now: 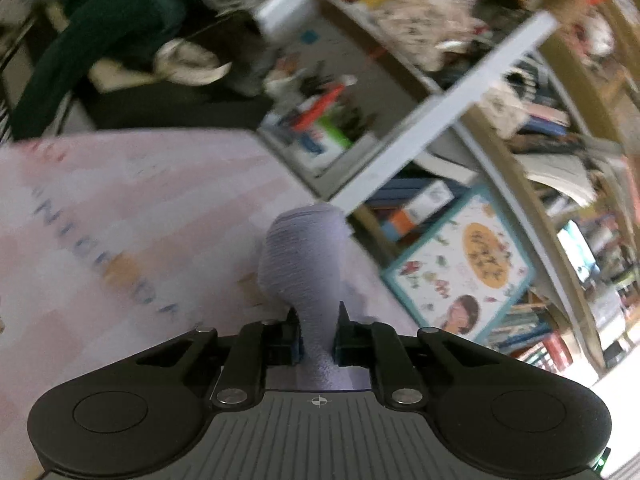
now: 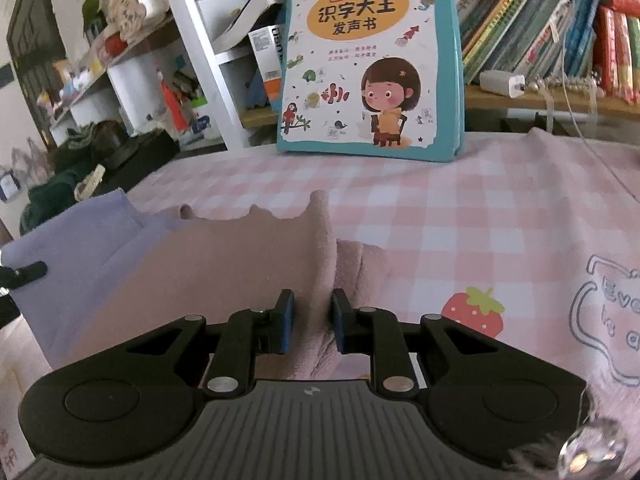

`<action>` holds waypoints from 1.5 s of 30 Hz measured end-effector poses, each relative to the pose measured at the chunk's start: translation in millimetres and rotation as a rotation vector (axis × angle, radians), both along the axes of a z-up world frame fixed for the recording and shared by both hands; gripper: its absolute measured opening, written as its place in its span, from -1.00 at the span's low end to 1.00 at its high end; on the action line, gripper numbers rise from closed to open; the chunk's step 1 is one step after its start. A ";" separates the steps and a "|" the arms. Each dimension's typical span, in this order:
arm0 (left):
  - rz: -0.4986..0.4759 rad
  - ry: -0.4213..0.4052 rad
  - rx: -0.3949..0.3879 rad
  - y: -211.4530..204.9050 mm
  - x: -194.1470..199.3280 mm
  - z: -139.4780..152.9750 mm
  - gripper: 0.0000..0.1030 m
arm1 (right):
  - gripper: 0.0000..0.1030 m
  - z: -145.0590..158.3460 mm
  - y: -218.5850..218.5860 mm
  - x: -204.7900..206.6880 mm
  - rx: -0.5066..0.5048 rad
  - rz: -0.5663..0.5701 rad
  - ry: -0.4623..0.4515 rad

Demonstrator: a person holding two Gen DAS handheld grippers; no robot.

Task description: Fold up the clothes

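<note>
Left gripper [image 1: 319, 330] clamped the lilac knit cloth [image 1: 298, 256]; right gripper [image 2: 312, 326] pinched a pink fleece garment [image 2: 224, 264]; folding was incomplete.

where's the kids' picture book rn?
Right wrist view, top centre: the picture book stands upright at the far edge of the pink checked cloth, leaning against the bookshelf, beyond the pink garment pinched in the right gripper.

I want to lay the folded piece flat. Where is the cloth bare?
Bare checked cloth lies between the picture book and the strawberry print. The near left is crowded by the pink garment and lilac garment.
</note>
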State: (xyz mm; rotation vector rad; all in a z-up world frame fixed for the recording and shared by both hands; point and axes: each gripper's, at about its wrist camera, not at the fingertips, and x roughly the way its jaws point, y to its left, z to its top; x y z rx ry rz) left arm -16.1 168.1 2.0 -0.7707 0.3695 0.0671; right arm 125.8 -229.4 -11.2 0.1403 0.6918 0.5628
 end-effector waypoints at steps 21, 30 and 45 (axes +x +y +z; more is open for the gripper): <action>-0.646 -0.007 0.715 -240.8 29.1 33.1 -0.08 | -0.63 -7.3 -15.4 4.5 0.118 -0.003 0.047; -0.762 0.023 0.704 -255.0 24.0 14.5 0.54 | -0.64 -7.6 -28.9 8.3 0.206 -0.021 0.112; -0.551 -0.085 0.566 -163.6 13.5 39.7 0.51 | 0.34 24.1 -53.7 -16.9 0.432 0.024 0.246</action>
